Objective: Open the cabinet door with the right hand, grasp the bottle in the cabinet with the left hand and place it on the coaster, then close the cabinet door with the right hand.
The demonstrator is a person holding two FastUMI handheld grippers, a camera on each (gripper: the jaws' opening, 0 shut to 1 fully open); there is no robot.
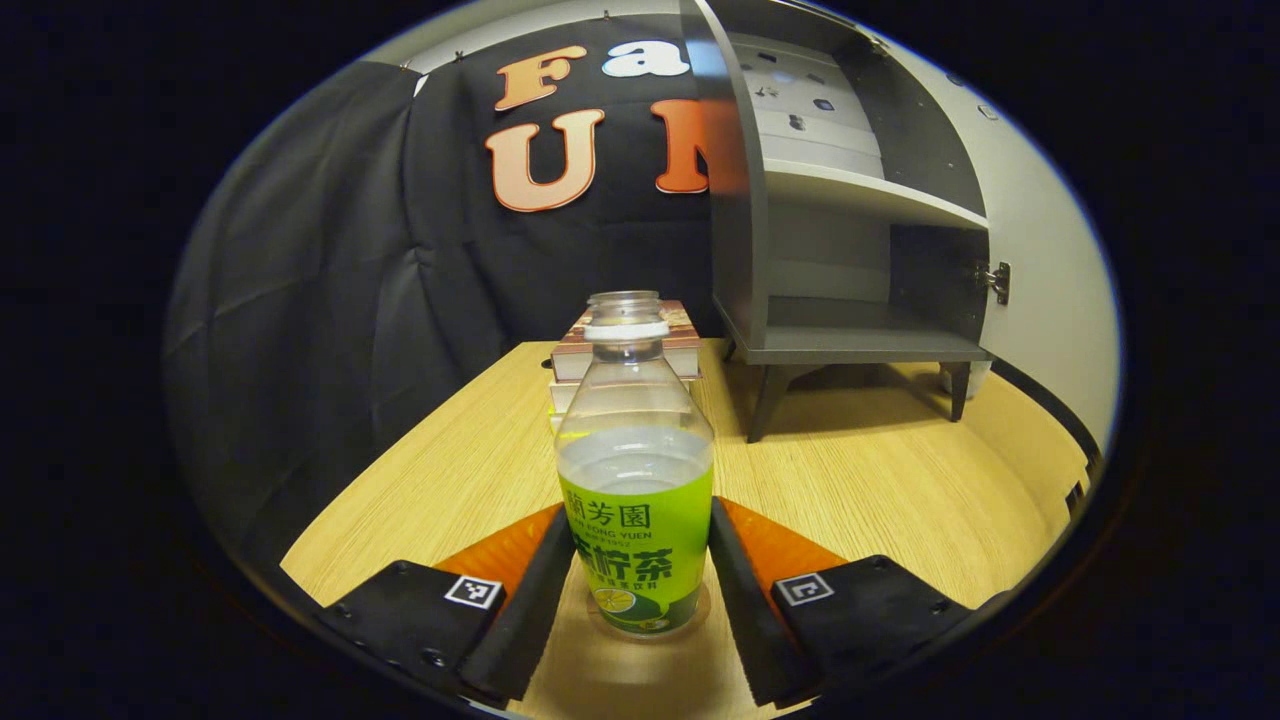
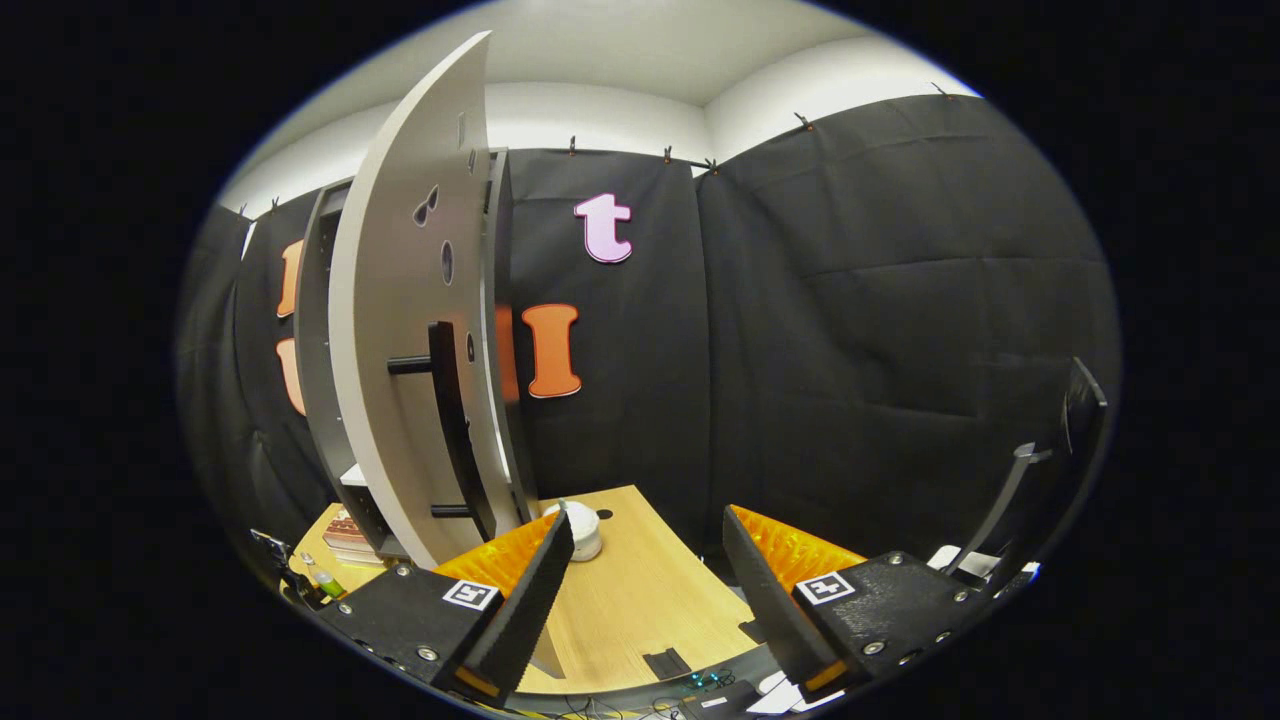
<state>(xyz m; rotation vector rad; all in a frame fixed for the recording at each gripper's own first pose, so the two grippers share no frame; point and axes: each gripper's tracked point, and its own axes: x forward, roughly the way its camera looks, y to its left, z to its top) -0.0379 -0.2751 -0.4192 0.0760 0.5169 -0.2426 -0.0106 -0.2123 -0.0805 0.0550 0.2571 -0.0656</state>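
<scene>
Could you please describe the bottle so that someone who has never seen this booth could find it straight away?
On the wooden table, in front of the open grey cabinet, stands a clear bottle, upright between the left gripper's fingers. Unlike the stack of books behind it, it is transparent, uncapped, with a bright green label.

Both views are evenly lit from overhead, bright on the wooden table (image 1: 880, 480) and dim against the dark cloth wall, with a soft shadow under the cabinet (image 1: 850, 340) and a faint sheen on the bottle (image 1: 635, 470). The fisheye lens bends straight lines hard near the edges, so the cabinet door (image 2: 400, 330) bows like an arc. Focus is sharp at the centre and softens toward the rim
</scene>
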